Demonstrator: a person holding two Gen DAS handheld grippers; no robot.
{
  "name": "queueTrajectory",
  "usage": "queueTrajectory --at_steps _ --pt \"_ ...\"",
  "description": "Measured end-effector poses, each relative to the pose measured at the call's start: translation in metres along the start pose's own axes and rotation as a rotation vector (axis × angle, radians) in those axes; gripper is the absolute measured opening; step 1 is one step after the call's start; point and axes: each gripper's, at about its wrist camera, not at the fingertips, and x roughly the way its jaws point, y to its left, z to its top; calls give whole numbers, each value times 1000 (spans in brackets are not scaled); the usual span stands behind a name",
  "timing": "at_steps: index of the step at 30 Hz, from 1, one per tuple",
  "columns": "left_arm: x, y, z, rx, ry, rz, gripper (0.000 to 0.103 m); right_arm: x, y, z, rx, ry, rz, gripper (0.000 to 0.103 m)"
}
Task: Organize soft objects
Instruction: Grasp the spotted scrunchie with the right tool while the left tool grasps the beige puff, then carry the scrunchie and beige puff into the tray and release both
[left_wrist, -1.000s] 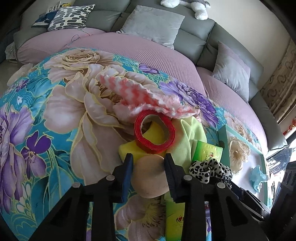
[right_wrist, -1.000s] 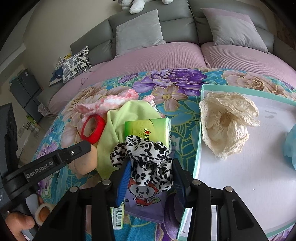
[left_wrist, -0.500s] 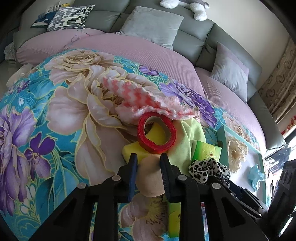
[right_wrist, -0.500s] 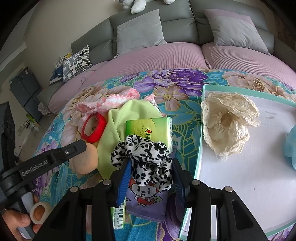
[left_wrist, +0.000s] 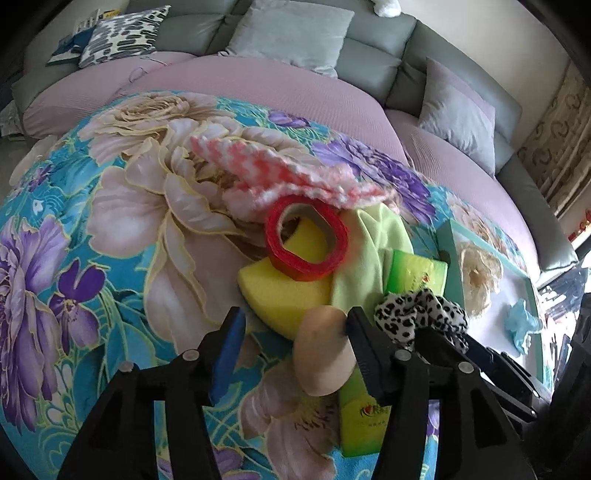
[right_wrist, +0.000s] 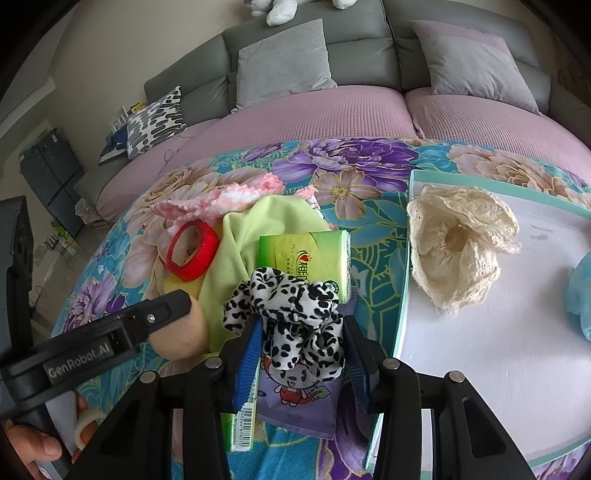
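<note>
A: Left hand-held gripper (left_wrist: 293, 334): jaws have just been opening and now stand wide. Beige sponge puff (left_wrist: 323, 356) sits between them, against the right-hand finger, clear of the left one. Not gripped.

B: And the right hand-held gripper (right_wrist: 301, 354)?

A: Clamped on the leopard-print scrunchie (right_wrist: 291, 317), pads pressing its lower folds, the bulk bunched above the fingertips. It hangs over a purple cartoon tissue pack (right_wrist: 295, 402), with the white tray (right_wrist: 480, 365) just to the right of the gripper.

B: Handling?

A: My guess: scrunchie is light, floppy, easily squashed; a pinch across the gathered middle suits it, since a loose fold could slip out. The puff looks springy and rounded, likely to squirt sideways unless taken across its widest part.

B: What lies ahead of the left gripper?

A: Yellow sponge (left_wrist: 284, 291) touching the puff, red tape roll (left_wrist: 306, 240) resting on it, lime cloth (left_wrist: 373, 258) beside, pink knitted piece (left_wrist: 280, 177) beyond. Cream lace scrunchie (right_wrist: 461, 251) already on the tray.
</note>
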Motion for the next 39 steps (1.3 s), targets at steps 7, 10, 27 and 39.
queueTrajectory --at_steps 7,10,27,39 --pt "9 -11 -7 62 49 -2 55 1 -1 0 -2 3 -6 45" --pt "10 -14 -8 80 62 -15 45 0 -2 0 5 3 -2 45" --pt "-13 -23 -10 172 16 -21 16 -7 1 1 -3 -17 7 35" --pt "-63 -32 4 183 -188 -65 16 -49 1 7 9 -162 45 26"
